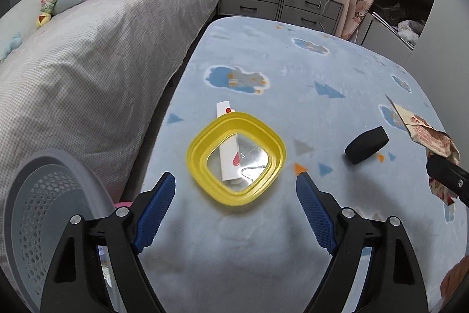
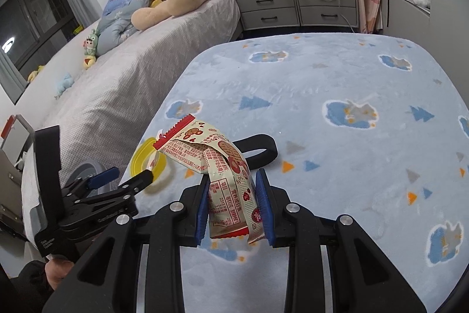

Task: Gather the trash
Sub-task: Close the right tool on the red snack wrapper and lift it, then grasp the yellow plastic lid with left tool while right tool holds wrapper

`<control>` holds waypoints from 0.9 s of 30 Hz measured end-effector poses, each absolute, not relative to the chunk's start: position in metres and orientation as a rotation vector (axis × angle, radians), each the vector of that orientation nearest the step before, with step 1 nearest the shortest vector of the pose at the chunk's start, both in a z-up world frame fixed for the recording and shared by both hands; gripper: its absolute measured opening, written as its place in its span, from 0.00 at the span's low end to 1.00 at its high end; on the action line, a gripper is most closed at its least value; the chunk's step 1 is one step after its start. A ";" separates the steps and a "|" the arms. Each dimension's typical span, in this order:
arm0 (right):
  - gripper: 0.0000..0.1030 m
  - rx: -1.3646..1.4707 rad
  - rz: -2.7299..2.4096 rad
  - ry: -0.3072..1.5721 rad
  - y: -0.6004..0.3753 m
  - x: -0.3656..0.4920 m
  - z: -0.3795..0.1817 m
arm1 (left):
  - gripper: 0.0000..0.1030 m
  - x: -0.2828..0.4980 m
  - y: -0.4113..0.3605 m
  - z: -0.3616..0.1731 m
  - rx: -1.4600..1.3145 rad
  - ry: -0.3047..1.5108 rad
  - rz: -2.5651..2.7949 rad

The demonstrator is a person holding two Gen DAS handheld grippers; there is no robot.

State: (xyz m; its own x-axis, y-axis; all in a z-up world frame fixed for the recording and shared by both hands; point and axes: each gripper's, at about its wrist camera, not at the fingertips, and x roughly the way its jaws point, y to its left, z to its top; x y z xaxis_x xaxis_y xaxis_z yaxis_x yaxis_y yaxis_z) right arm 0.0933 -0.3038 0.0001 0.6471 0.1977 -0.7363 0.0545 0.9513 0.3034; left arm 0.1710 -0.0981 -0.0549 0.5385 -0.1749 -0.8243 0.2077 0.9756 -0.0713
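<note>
- Left wrist view: a bed point(image 1: 88, 55) runs along the left edge of the blue tabletop point(image 1: 293, 72).
- A grey perforated bin point(image 1: 44, 195) stands off the tabletop's near-left corner, likely where the trash goes.
- A yellow tub point(image 1: 236, 159) with a white slip inside sits toward the near-left edge, not yet collected.
- A black oval point(image 1: 366, 145) lies to its right, also untouched.
- Left claw point(image 1: 236, 187) is spread wide and empty, hovering just short of the tub.
- Right claw point(image 2: 233, 197) is clenched on a crumpled wrapper point(image 2: 217, 157), lifted off the tabletop; I judge the task part done.
</note>
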 end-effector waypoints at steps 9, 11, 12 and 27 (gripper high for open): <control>0.29 0.317 0.095 0.880 -0.306 0.098 -0.004 | 0.79 0.197 -0.105 -0.072 -0.007 1.044 -0.235; 0.29 0.320 0.097 0.882 -0.306 0.099 -0.005 | 0.79 0.201 -0.106 -0.071 -0.015 1.041 -0.237; 0.29 0.319 0.097 0.882 -0.306 0.099 -0.005 | 0.79 0.203 -0.107 -0.071 -0.017 1.039 -0.236; 0.29 0.309 0.102 0.887 -0.304 0.099 -0.010 | 0.60 0.189 -0.106 -0.081 0.003 1.069 -0.247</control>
State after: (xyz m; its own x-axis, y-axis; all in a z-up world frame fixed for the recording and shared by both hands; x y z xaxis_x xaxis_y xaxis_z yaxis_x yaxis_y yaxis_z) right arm 0.0992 -0.3044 -0.0098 0.6306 0.2148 -0.7458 0.0396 0.9508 0.3072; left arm 0.1894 -0.1063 -0.0807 0.4558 -0.1988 -0.8676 0.2020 0.9724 -0.1167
